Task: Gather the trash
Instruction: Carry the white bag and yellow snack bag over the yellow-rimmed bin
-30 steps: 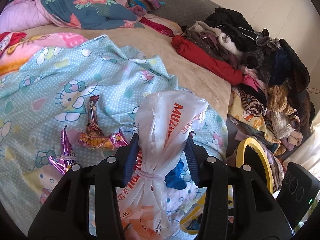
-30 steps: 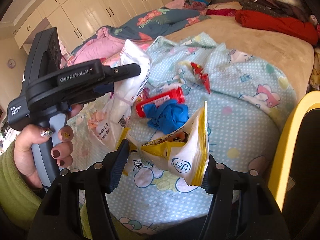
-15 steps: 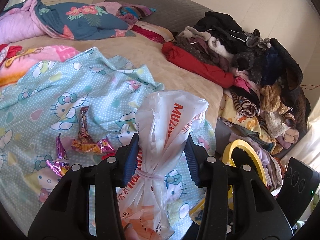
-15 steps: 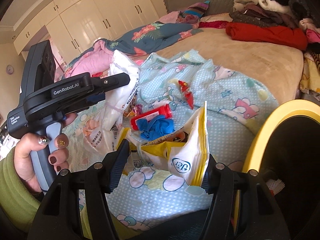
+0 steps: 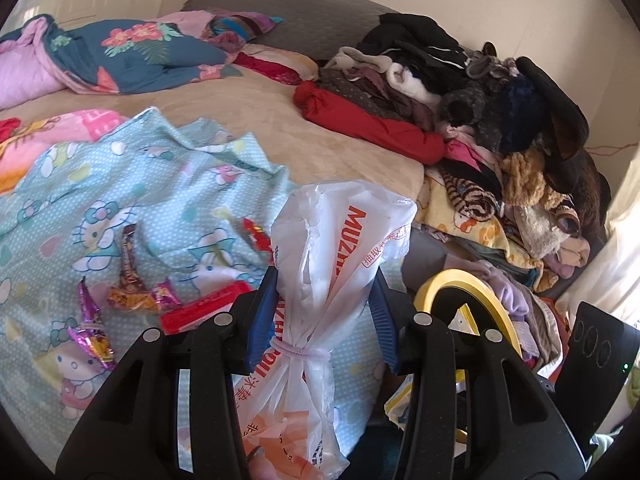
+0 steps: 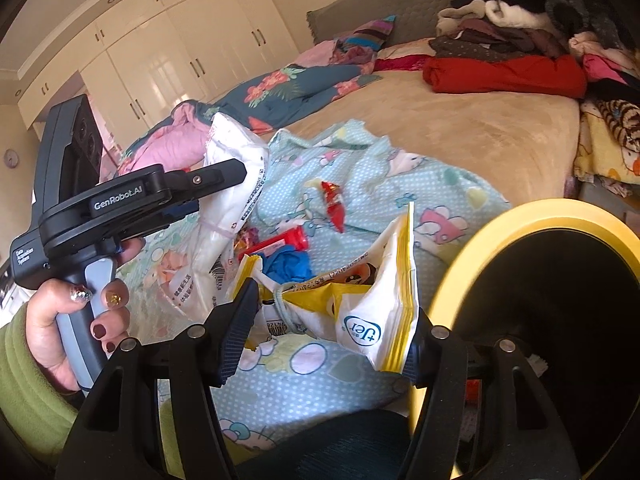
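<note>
My left gripper (image 5: pixel 324 312) is shut on a white plastic bag (image 5: pixel 336 248) with red print, tied with a band; it also shows in the right wrist view (image 6: pixel 236 184). My right gripper (image 6: pixel 328 328) is shut on a yellow and white wrapper (image 6: pixel 360 300), held beside the yellow-rimmed black trash bin (image 6: pixel 560 312). The bin's rim also shows in the left wrist view (image 5: pixel 464 292). On the Hello Kitty blanket (image 5: pixel 132 200) lie several candy wrappers (image 5: pixel 128 264), a red tube (image 6: pixel 276 244), a blue glove (image 6: pixel 288 264) and a red wrapper (image 6: pixel 334 204).
A pile of clothes (image 5: pixel 480 120) covers the right side of the bed. A floral quilt (image 5: pixel 120 52) lies at the far end. White wardrobes (image 6: pixel 168 60) stand behind the bed. The left hand's device (image 6: pixel 104 208) is close on the left of the right gripper.
Both grippers have moved back and right from the bed with their loads. The bin now fills more of the right wrist view.
</note>
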Demonstrator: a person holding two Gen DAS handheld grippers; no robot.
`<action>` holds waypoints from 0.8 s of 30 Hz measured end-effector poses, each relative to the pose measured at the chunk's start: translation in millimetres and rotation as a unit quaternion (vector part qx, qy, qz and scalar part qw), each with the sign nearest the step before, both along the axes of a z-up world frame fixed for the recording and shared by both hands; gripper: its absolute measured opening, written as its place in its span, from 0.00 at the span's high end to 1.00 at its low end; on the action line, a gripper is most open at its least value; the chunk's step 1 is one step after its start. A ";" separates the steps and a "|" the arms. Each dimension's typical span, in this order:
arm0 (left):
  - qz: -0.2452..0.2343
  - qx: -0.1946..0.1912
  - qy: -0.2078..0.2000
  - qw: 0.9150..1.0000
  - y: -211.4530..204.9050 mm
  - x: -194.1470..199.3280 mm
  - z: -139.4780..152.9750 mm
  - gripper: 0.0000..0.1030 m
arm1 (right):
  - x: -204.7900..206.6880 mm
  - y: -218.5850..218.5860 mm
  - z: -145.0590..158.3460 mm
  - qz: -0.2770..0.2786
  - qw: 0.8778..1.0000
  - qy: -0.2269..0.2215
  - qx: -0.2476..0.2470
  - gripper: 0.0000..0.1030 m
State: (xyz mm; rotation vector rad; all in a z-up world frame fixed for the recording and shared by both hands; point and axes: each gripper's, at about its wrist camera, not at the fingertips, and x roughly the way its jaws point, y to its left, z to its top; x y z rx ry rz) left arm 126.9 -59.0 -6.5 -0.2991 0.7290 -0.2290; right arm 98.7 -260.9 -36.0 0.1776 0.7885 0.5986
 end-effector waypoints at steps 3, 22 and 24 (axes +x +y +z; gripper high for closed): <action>-0.014 0.005 -0.001 1.000 -12.0 0.6 2.7 0.65 | -0.4 -10.6 1.8 -0.010 1.000 -0.003 0.003 0.42; -0.090 0.024 -0.007 0.996 -86.3 3.2 8.2 0.65 | -10.8 -95.8 4.0 -0.101 0.995 -0.004 0.019 0.42; -0.096 0.026 -0.008 0.995 -93.2 3.2 8.3 0.64 | -11.9 -104.4 2.9 -0.111 0.994 -0.003 0.021 0.42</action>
